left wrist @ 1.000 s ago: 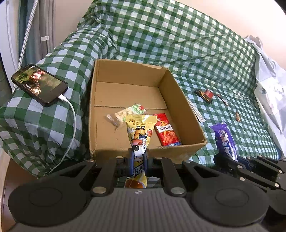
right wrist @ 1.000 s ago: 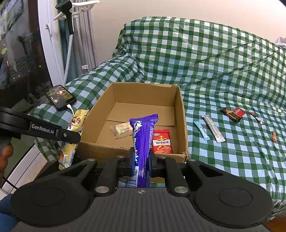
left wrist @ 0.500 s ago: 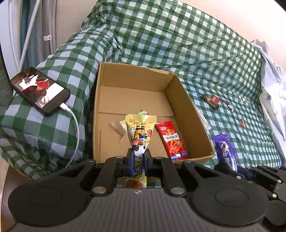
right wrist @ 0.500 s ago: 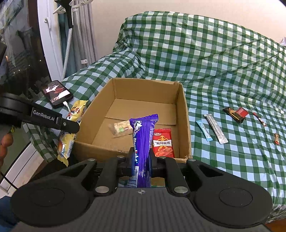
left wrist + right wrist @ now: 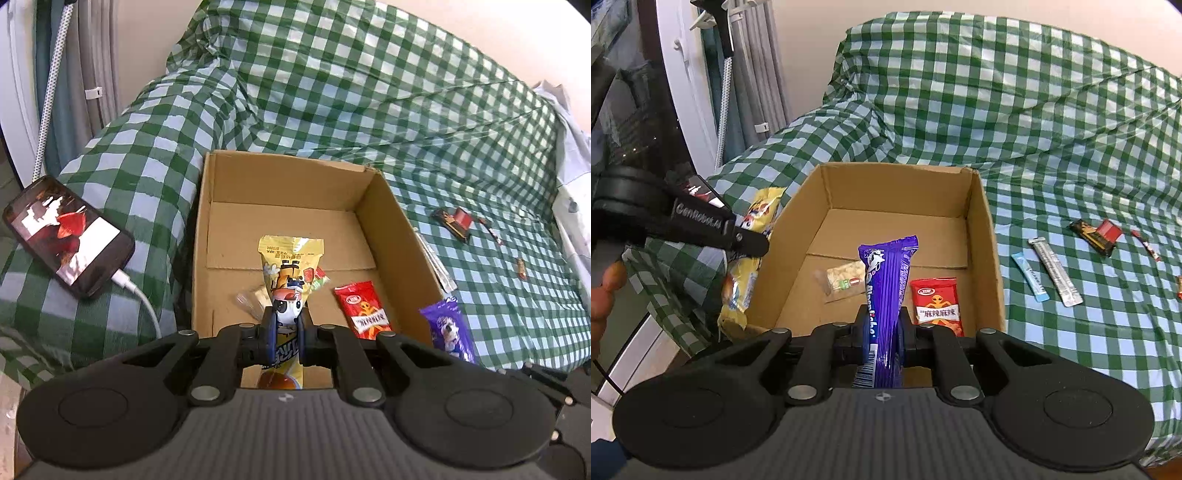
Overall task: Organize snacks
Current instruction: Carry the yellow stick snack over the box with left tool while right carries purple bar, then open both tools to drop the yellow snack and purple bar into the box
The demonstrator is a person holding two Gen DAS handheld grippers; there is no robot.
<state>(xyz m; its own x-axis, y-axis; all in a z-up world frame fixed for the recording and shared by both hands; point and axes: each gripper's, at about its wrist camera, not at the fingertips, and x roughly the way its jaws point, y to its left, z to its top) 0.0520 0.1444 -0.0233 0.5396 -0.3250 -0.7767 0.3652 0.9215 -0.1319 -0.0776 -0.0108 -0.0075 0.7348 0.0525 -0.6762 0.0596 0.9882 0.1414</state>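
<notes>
Your left tool (image 5: 283, 332) was closed tight on a yellow snack packet (image 5: 290, 273) with a cartoon panda, gripped near its lower half so the top stood upright over the near end of the cardboard box (image 5: 380, 206). In the right wrist view the same left tool (image 5: 746, 240) showed from the side, with the yellow packet (image 5: 753, 236) hanging just outside the box's left wall.

Your right tool (image 5: 882, 328) was clamped shut on a purple chocolate bar wrapper (image 5: 886, 280), held upright and pointing over the near edge of the box (image 5: 982, 229). From the left wrist view the purple wrapper (image 5: 448, 328) showed just beside the box's right near corner.

Inside the box, a red spicy snack packet (image 5: 936, 304) lay flat on the floor near the right wall, and a clear packet of pale cracker-like pieces (image 5: 842, 282) lay left of it, apart from it.

The box sat on a bed covered with a green-and-white checked sheet (image 5: 1071, 147). On the sheet to the right of the box lay a light blue stick sachet (image 5: 1030, 277) and a silver stick sachet (image 5: 1056, 277) side by side, then a dark brown and red wrapper (image 5: 1095, 236) further toward the right edge. A smartphone (image 5: 68, 236) with its screen lit rested on the sheet to the left of the box, a white cable (image 5: 144, 302) plugged into it.
</notes>
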